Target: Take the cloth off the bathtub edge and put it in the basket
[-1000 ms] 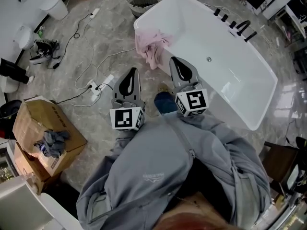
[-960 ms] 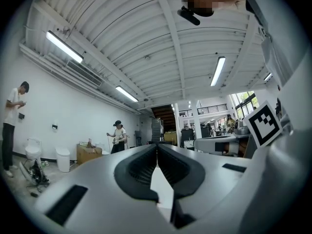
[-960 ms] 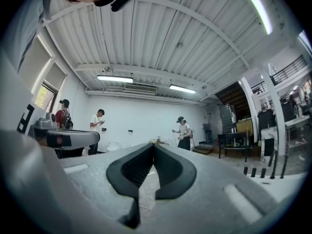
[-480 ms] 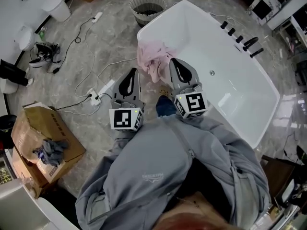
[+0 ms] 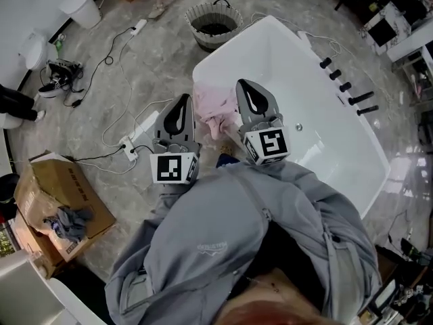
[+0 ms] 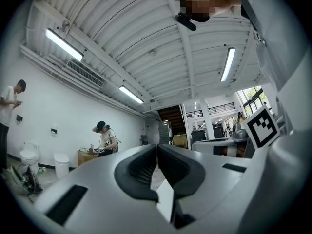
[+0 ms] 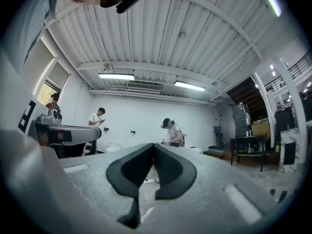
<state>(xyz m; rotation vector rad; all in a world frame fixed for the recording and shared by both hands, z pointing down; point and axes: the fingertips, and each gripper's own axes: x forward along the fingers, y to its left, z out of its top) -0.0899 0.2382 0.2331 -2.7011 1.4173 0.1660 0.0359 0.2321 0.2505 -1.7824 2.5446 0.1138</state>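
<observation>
**At the tub edge: both claws shut, cloth not yet gripped**

Over the near corner of the white, round-cornered bathtub [image 5: 298, 66] the left gripper [image 5: 183, 100] and right gripper [image 5: 245, 84] are held side by side, pointing away from the person.

- Left gripper view: jaws pressed together, nothing between them.
- Right gripper view: the same, closed and empty.
- The crumpled pink cloth [image 5: 214, 105] lies draped on the tub's near rim. In the head view it shows between the two grippers. Whether either one touches it cannot be told.
- The round dark woven basket [image 5: 197, 32] stands on the grey marbled floor [image 5: 135, 66], just beside the tub's far corner and apart from the cloth.
- Black tap fittings [image 5: 346, 87] line the tub's right rim.
- An open brown cardboard box [image 5: 40, 188] sits at lower left.
</observation>
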